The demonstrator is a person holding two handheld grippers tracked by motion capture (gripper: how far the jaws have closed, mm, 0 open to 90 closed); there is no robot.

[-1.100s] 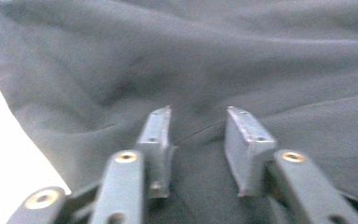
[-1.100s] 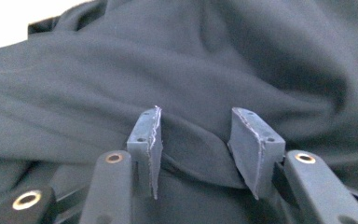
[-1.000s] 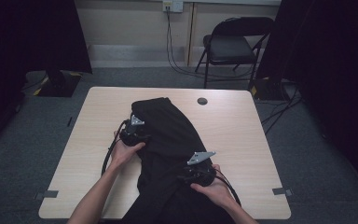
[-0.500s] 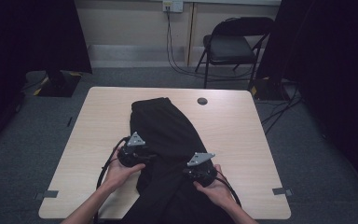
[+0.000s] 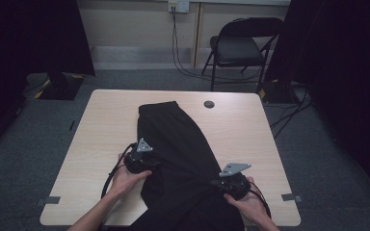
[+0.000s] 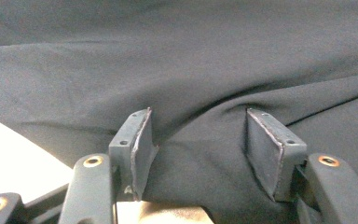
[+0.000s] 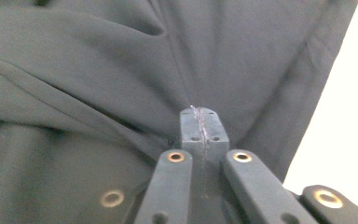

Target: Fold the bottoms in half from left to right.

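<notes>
Item: long black woven-cloth garment, lying down the middle of the pale wooden surface, its narrow end toward the upper centre of the high view, its wider end spilling off the near edge at the bottom

Left gripper, lower left of centre: jaws parted, set astride the cloth's left border, a ridge of fabric between them and not yet pinched

Right gripper, lower right: jaws pressed together on a fold near the cloth's right border, creases fanning out from the pinch

Progress, as judged: one side secured, the other only lined up; no purpose is stated, and any spreading or folding appears not yet begun

Also present: small dark round disc on the surface at upper centre; black folding metal chair beyond
</notes>
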